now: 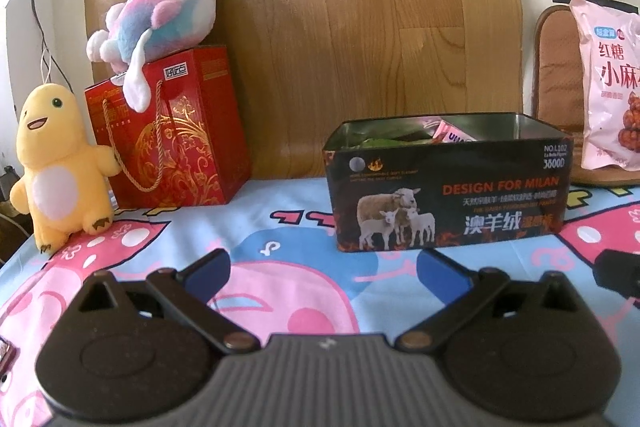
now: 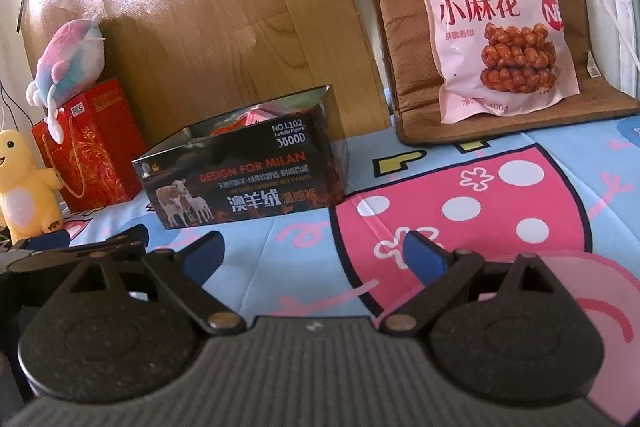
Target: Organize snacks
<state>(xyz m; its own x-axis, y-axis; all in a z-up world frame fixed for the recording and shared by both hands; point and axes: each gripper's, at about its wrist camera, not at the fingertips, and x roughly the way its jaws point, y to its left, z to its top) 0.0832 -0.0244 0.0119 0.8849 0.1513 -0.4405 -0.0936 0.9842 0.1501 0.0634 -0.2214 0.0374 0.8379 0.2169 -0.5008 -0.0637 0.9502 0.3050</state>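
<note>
Left gripper (image 1: 324, 269) and right gripper (image 2: 314, 253): both spread wide, empty. Tin (image 1: 448, 203) of snacks sits at 1 o'clock of left, 11 o'clock of right. Only right view shows whole pink snack bag (image 2: 496, 23) on cushion (image 2: 404, 27).

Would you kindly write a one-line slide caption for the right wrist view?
Open right gripper hovers over the cartoon tablecloth, facing a snack-filled tin and a pink twist-snack bag propped on a brown cushion.

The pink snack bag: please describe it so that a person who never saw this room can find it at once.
Start from the wooden board that leans on the back wall, then look to its right, where a brown seat cushion stands. The pink snack bag leans upright against this cushion. Unlike the black tin and the red gift bag, it is soft, pale pink, and shows fried dough twists.
</note>
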